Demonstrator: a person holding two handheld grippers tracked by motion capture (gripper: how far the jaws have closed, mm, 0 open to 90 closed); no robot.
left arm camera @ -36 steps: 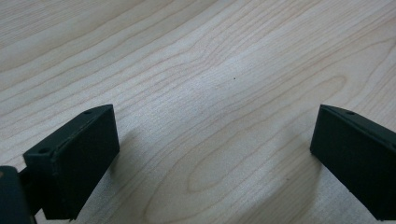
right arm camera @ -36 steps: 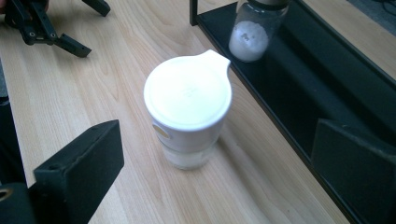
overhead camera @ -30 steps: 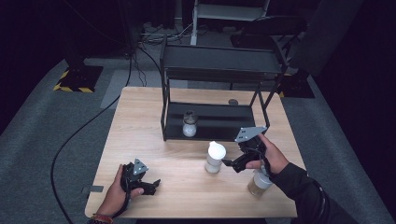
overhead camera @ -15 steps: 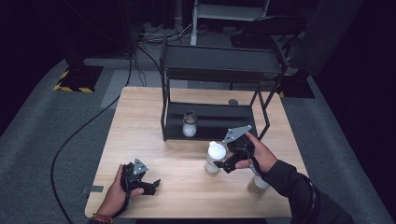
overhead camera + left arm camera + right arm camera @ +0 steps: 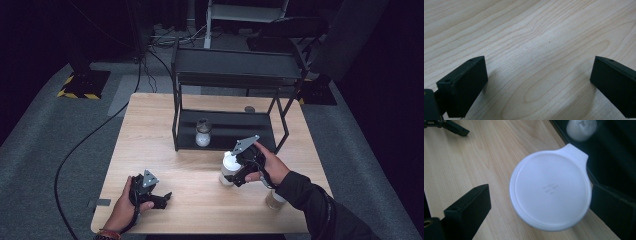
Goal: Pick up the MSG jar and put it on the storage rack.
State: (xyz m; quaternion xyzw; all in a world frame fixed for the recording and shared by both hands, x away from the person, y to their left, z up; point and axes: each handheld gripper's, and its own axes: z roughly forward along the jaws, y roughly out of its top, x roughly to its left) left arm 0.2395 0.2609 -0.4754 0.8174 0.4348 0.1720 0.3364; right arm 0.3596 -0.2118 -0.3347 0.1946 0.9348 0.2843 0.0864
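On the pale wooden counter (image 5: 165, 130) stands a black metal two-tier shelf rack (image 5: 235, 75), and on its lower tier sits a small clear glass jar with white contents (image 5: 202, 134). In front of the rack, near the counter's middle, a white-lidded plastic container (image 5: 229, 167) stands upright on the wood. The right tool (image 5: 239, 172), held in the person's right hand (image 5: 270, 167), sits just beside this container; in the right gripper view its round white lid with a small tab (image 5: 551, 190) lies between the two black jaws, which stand wide apart, one seemingly touching the lid's edge and the other clear of it, so nothing is clamped. That same view catches the jar on the rack at the top edge (image 5: 581, 128). A second white-lidded container with tan contents (image 5: 275, 199) stands near the counter's front edge, partly hidden by the dark sleeve. The left tool (image 5: 162, 197) rests low over the counter's front left part in the person's left hand (image 5: 125, 207); the left gripper view shows its jaws spread wide above bare wood grain (image 5: 536, 50), holding nothing.
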